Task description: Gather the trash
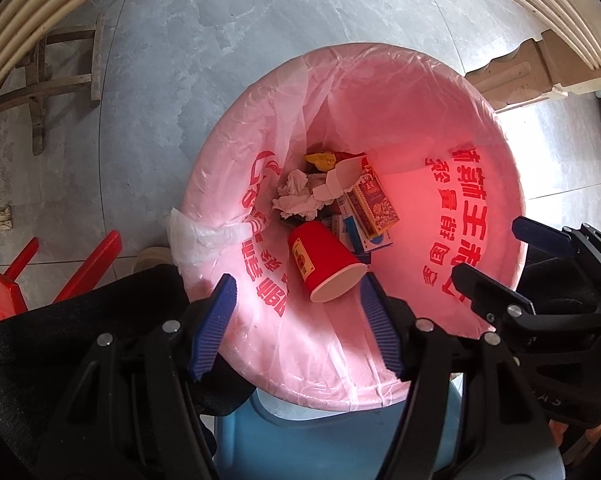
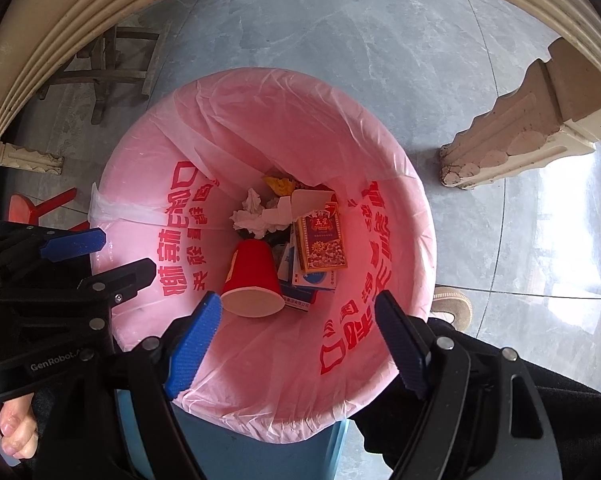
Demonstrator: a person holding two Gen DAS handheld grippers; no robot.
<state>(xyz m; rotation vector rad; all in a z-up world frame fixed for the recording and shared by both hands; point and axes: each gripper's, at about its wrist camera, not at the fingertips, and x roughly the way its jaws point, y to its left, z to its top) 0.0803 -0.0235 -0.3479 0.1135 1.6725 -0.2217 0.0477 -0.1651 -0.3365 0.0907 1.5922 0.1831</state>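
Left gripper (image 1: 298, 326) and right gripper (image 2: 298, 342): jaws wide, empty, above bin (image 2: 384, 152). Red cup (image 2: 252, 280) lies inside, box (image 2: 320, 242) at its 2 o'clock.

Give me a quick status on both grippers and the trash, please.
Left hand-held gripper and right hand-held gripper open, empty, above the bin. Red cup, tissue, cartons inside. Nothing in the way.
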